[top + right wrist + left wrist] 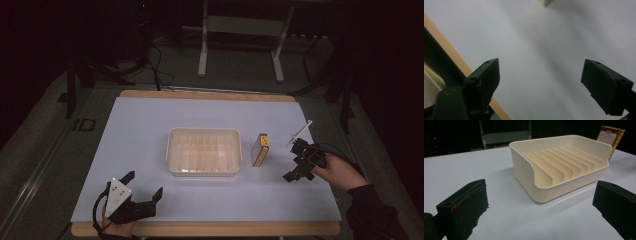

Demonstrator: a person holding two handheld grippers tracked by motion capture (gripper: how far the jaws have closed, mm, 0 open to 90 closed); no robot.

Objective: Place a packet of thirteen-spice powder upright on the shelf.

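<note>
Black and held low at the near left corner of the surface point(150, 120), the left gripper point(145, 186) rests in a hand point(117, 227) that comes in over the wooden front edge; a grey three-cornered plate point(118, 194) sits on top of it, and its fingers point(466, 205) are spread wide with nothing between them. In the left gripper view those fingers frame the white sheet that covers the surface, and beyond them stands a cream plastic tray point(549, 192) with a row of thin upright dividers inside, its compartments bare. Farther in, near the middle of the surface, the high view shows the same tray point(172, 150) lying with its long side across. Just beside its right wall, apart from it by a narrow gap, a small box point(260, 150) stands on edge, brown and yellow with a pale label; in the left gripper view the box point(610, 135) peeks over the tray's far corner. Right of the box and clear of it, the right gripper point(300, 162) hovers in the person's right hand point(340, 172), dark sleeve behind. Its fingers point(486, 75) are likewise released and wide apart, empty, angled down at the white sheet near the wooden edge. Beyond the far edge of the surface, on the dim floor, stand the pale legs of a frame point(202, 50).
</note>
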